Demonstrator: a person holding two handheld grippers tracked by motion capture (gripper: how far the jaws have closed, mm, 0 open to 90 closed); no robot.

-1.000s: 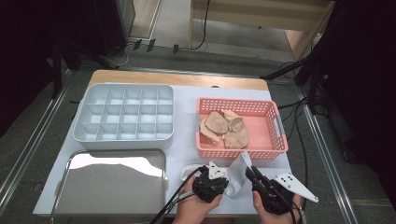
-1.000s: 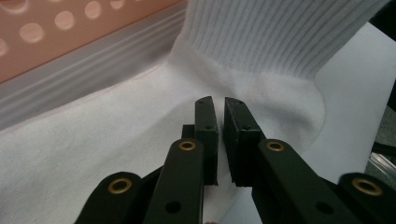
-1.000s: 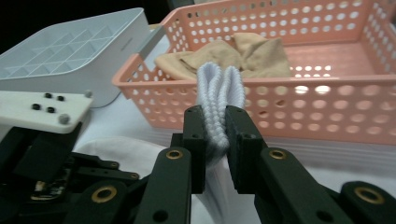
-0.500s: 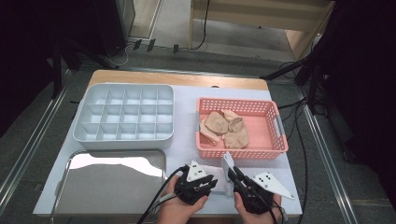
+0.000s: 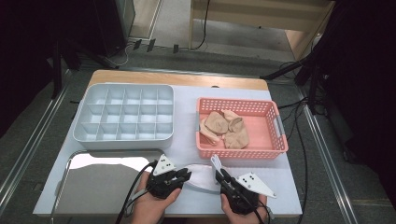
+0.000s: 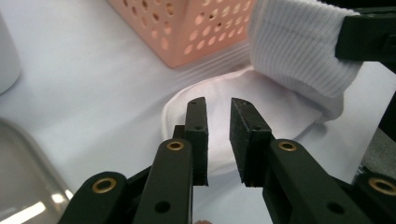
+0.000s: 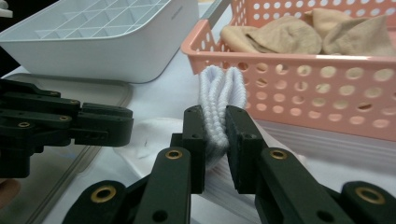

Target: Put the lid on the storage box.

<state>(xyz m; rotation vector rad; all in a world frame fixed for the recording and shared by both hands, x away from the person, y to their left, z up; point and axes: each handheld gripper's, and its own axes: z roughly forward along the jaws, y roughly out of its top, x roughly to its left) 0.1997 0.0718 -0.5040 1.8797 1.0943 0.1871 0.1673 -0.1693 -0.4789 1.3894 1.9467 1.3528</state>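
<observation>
A white sock (image 5: 200, 178) lies flat on the white table near its front edge, between my two grippers. My right gripper (image 7: 215, 114) is shut on the sock's ribbed cuff (image 7: 221, 86) and holds it upright in front of the pink basket (image 7: 317, 88). My left gripper (image 6: 218, 105) hovers open just above the sock's flat foot part (image 6: 271, 105), with nothing between its jaws. From the high view, the left gripper (image 5: 185, 176) points right and the right gripper (image 5: 218, 169) points up-left, with a hand behind each.
The pink basket (image 5: 238, 101) holds several beige socks (image 5: 225, 129) at the right. A white compartment tray (image 5: 123, 138) stands at the back left. A shiny metal tray (image 5: 100, 189) lies at the front left, next to my left hand. Cables trail off the table's front edge.
Both hands and grippers have shifted left along the front edge, the right one still shut on the sock's cuff. The left gripper now sits beside the metal tray.
</observation>
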